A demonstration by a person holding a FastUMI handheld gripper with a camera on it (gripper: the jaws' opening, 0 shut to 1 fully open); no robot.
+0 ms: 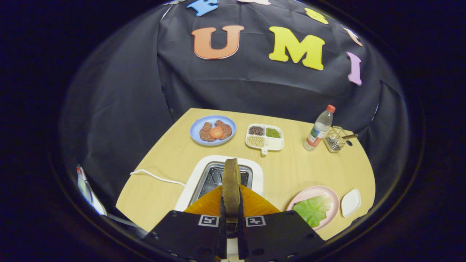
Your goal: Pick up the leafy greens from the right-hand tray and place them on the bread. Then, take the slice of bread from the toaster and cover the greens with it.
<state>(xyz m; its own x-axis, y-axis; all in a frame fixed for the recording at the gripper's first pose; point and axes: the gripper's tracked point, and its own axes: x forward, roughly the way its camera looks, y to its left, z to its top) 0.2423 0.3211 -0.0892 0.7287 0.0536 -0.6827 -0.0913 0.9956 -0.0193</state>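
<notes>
The gripper [230, 214] sits at the bottom centre of the frame, and its two fingers are clamped on a slice of bread [231, 185], one pressing each flat side. The slice stands upright on its edge, seen end-on, and rises just above the slot of the white toaster [255, 171], which lies straight ahead of the fingers in the lower middle. Whether the slice's lower edge is clear of the slot I cannot tell. A white cord [156, 177] trails away from the toaster toward the left across the wooden table [164, 160].

At the lower right of the frame a pink plate [316, 191] holds the leafy greens [313, 209], spread flat on it (whatever is under them is hidden). Just beyond the plate to the right sits a small white dish [351, 202].

Further back, in the middle of the frame, a blue plate [196, 127] carries brown pieces of food with an orange round thing on top. Beside it to the right is a white divided tray [273, 145] with dark, green and pale grains in its compartments. At the right of the table stand a clear bottle [319, 129] with a red cap and, beside it, a small wire holder [335, 139].
</notes>
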